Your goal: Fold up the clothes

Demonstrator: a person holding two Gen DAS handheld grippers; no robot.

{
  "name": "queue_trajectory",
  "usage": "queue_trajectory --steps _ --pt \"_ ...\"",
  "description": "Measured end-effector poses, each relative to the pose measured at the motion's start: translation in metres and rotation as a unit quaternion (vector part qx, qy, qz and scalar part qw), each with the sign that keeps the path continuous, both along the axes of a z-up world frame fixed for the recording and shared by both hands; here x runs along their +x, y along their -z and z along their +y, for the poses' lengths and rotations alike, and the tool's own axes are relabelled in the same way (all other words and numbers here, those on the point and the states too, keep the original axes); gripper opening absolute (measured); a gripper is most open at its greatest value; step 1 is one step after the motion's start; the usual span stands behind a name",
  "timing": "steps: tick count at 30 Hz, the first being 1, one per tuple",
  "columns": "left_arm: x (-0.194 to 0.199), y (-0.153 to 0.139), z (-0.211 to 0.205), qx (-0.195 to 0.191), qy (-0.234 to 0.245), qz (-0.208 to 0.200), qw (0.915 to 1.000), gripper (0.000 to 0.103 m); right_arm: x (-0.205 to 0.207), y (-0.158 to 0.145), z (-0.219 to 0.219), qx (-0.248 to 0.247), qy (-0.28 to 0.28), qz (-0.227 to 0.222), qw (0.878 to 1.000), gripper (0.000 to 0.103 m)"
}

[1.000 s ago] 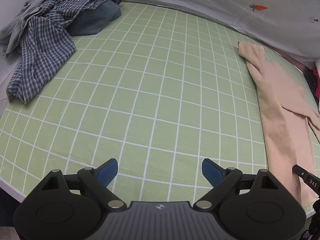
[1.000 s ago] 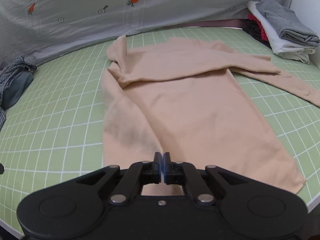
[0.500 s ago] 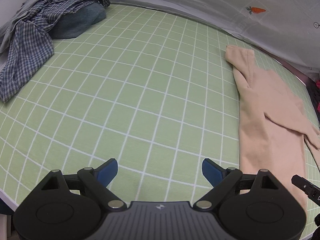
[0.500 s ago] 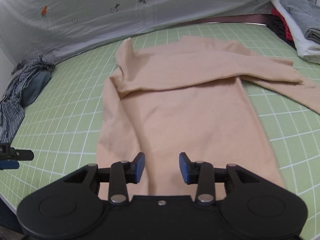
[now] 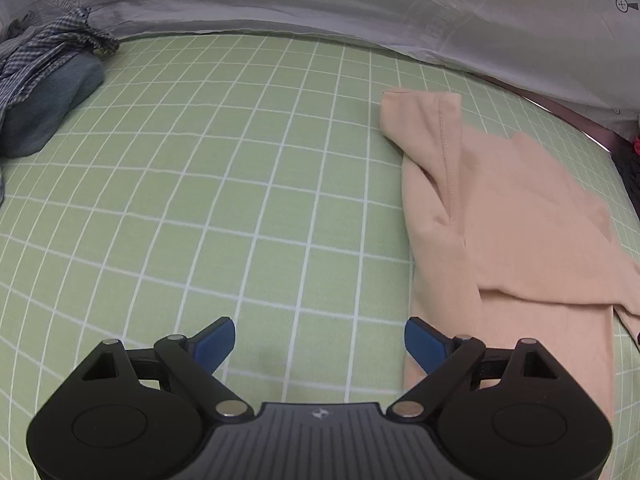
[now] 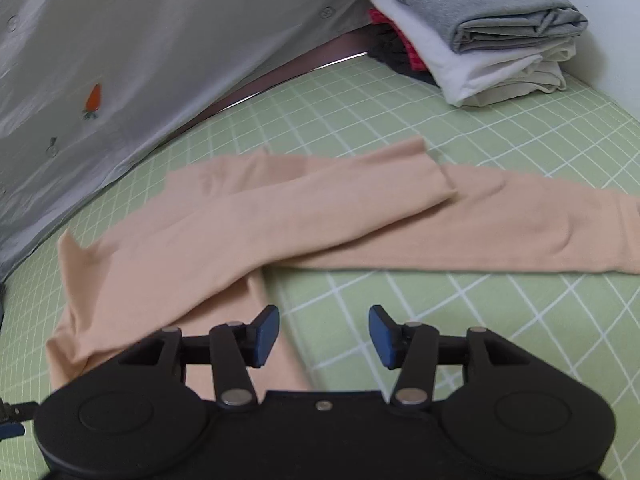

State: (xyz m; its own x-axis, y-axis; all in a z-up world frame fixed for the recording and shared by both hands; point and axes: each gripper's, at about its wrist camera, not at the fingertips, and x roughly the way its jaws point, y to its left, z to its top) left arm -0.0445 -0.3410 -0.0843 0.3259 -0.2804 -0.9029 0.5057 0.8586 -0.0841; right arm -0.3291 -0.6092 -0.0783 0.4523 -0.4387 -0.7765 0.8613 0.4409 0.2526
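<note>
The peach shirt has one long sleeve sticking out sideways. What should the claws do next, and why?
Probably the right claw, open and holding nothing, should reach forward to the outstretched sleeve and pinch it. That sleeve lies flat on the green checked sheet, while the other sleeve is already folded across the peach shirt.

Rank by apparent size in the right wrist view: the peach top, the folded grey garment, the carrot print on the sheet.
1. Peach top, spread across most of the frame.
2. Folded grey garment, much smaller, though it lies farther from the camera, so its true size is uncertain.
3. Carrot print, clearly the smallest.
</note>
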Motion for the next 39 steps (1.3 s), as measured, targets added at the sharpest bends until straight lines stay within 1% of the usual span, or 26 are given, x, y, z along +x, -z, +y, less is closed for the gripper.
queue_trajectory --steps 2,5,7,8,9,13,16,18,19,21,23,24,25,26,27,28,29,30,32,34,36,39 --pt "0.015 0.000 -0.012 0.000 -0.010 0.004 0.9999 0.092 -0.001 0.006 -0.028 0.001 0.022 0.001 1.000 0.054" --pt "0.037 -0.005 -0.024 -0.021 -0.025 0.005 0.9995 0.092 0.003 0.012 -0.063 0.005 0.044 0.017 0.999 0.057" --pt "0.051 -0.010 -0.034 -0.035 -0.026 -0.003 0.9991 0.092 0.008 0.014 -0.081 0.000 0.052 0.024 0.998 0.061" --pt "0.058 -0.011 -0.040 -0.036 -0.026 -0.005 0.9990 0.092 0.011 0.015 -0.088 -0.004 0.055 0.027 0.998 0.067" --pt "0.066 -0.012 -0.047 -0.036 -0.025 -0.007 0.9990 0.092 0.014 0.017 -0.095 -0.006 0.057 0.031 0.998 0.070" --pt "0.094 -0.011 -0.073 -0.048 -0.012 -0.014 0.9987 0.092 0.023 0.026 -0.113 -0.012 0.075 0.052 0.996 0.073" --pt "0.109 -0.008 -0.090 -0.065 0.000 -0.007 0.9979 0.090 0.026 0.031 -0.116 -0.023 0.084 0.066 0.994 0.075" --pt "0.117 -0.005 -0.099 -0.079 0.011 0.003 0.9968 0.090 0.028 0.032 -0.116 -0.031 0.080 0.070 0.994 0.074" --pt "0.121 -0.004 -0.103 -0.087 0.016 0.009 0.9961 0.088 0.029 0.032 -0.115 -0.039 0.077 0.076 0.993 0.073" --pt "0.127 0.000 -0.111 -0.098 0.025 0.022 0.9946 0.084 0.032 0.032 -0.111 -0.059 0.067 0.093 0.992 0.065" --pt "0.130 0.005 -0.117 -0.108 0.028 0.038 0.9930 0.076 0.035 0.033 -0.110 -0.060 0.055 0.097 0.992 0.064" --pt "0.132 0.008 -0.120 -0.112 0.029 0.045 0.9922 0.074 0.034 0.033 -0.111 -0.059 0.055 0.094 0.992 0.064" --pt "0.133 0.009 -0.123 -0.115 0.031 0.050 0.9917 0.069 0.033 0.033 -0.112 -0.057 0.056 0.091 0.993 0.063" --pt "0.133 0.011 -0.125 -0.117 0.033 0.054 0.9911 0.061 0.033 0.032 -0.112 -0.056 0.056 0.088 0.993 0.059" --pt "0.134 0.011 -0.126 -0.120 0.034 0.055 0.9906 0.055 0.032 0.032 -0.113 -0.057 0.051 0.089 0.993 0.049" --pt "0.135 0.010 -0.126 -0.126 0.031 0.054 0.9900 0.037 0.033 0.031 -0.114 -0.060 0.044 0.091 0.993 0.042" --pt "0.137 0.009 -0.125 -0.132 0.029 0.053 0.9894 0.008 0.034 0.029 -0.114 -0.064 0.037 0.094 0.993 0.023" --pt "0.139 0.007 -0.124 -0.138 0.027 0.052 0.9887 0.007 0.035 0.028 -0.115 -0.067 0.029 0.097 0.993 0.010" --pt "0.142 0.004 -0.123 -0.150 0.022 0.049 0.9872 0.005 0.037 0.025 -0.116 -0.076 0.021 0.096 0.992 0.009" --pt "0.145 0.002 -0.121 -0.162 0.017 0.046 0.9856 0.005 0.038 0.017 -0.117 -0.097 0.021 0.092 0.991 0.008" --pt "0.149 -0.002 -0.118 -0.173 0.012 0.041 0.9840 0.004 0.036 0.003 -0.119 -0.125 0.032 0.082 0.988 0.008" --pt "0.158 -0.003 -0.112 -0.180 -0.001 0.037 0.9829 0.004 0.033 -0.018 -0.127 -0.160 0.055 0.068 0.983 0.007"
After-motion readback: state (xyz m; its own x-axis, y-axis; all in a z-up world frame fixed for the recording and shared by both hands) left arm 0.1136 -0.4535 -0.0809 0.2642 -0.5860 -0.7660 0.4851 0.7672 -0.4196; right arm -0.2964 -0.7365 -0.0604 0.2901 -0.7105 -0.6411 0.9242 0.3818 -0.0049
